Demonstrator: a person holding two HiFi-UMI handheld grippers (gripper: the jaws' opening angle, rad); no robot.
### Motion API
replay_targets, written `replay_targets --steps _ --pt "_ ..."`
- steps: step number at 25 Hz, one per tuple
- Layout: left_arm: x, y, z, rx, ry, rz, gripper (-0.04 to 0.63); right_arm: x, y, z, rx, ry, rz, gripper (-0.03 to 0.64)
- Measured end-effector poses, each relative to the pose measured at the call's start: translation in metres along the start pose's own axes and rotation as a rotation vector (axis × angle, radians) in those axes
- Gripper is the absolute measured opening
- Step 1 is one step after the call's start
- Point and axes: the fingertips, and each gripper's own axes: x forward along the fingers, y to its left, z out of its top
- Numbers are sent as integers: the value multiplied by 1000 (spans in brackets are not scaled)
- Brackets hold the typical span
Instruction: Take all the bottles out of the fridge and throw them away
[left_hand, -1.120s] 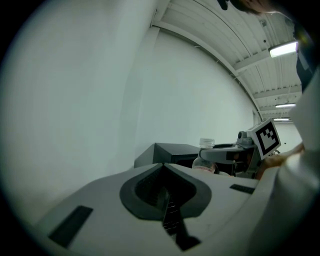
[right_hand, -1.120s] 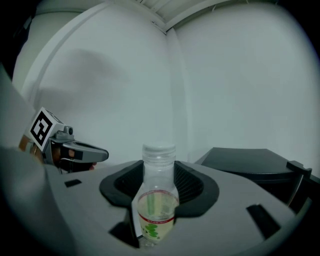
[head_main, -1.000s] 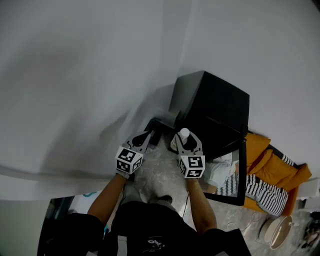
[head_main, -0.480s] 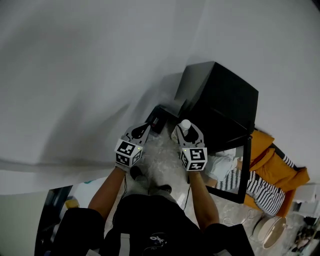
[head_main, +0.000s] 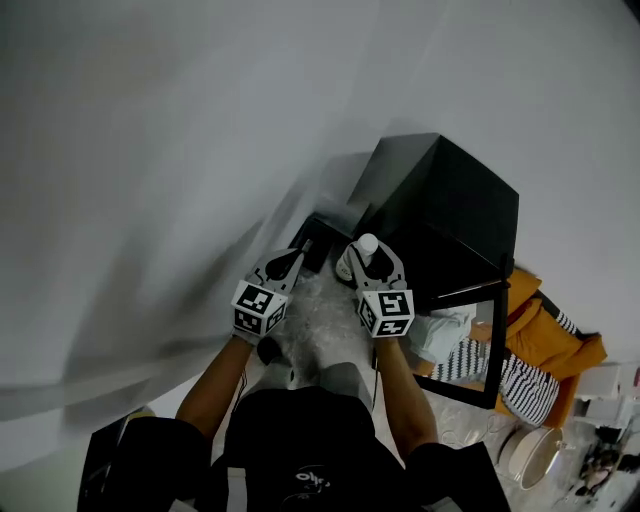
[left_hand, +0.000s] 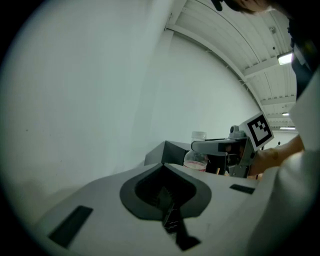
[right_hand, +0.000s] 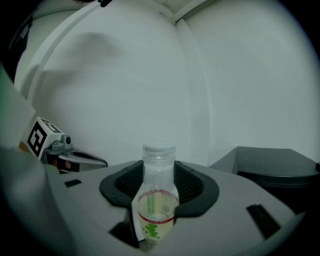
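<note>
My right gripper (head_main: 368, 264) is shut on a small clear plastic bottle (head_main: 368, 245) with a white cap. It holds the bottle upright by the neck, in front of the open black fridge (head_main: 445, 205). The right gripper view shows the bottle (right_hand: 157, 205) between the dark pads, with pale liquid low in it and a red-and-green label. My left gripper (head_main: 293, 258) hangs beside it to the left, shut with nothing in it. In the left gripper view its jaws (left_hand: 165, 195) meet, and the right gripper (left_hand: 220, 147) with the bottle (left_hand: 196, 156) shows beyond them.
A low black box (head_main: 318, 240) sits on the floor against the white wall, just ahead of the grippers. The fridge door (head_main: 478, 345) stands open at the right. Orange and striped cloths (head_main: 545, 335) and a round bowl (head_main: 535, 455) lie farther right.
Both grippers have moved a little forward towards the wall and the black box, with the person stepping along. The bottle stays in the right grip and the left jaws stay together.
</note>
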Motion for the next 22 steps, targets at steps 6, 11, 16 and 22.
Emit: replay_targets --steps 6,11,16,22 --pt "0 13 -6 -31 -11 55 2 24 -2 0 -16 5 57 195" --pt "15 15 2 -24 -20 117 2 43 -12 4 -39 -2 138 195" --pt "39 1 11 -12 -32 165 2 52 -34 -3 -48 16 208 195" --pt "57 -3 14 -11 -30 205 2 63 -52 -12 -46 27 251 195"
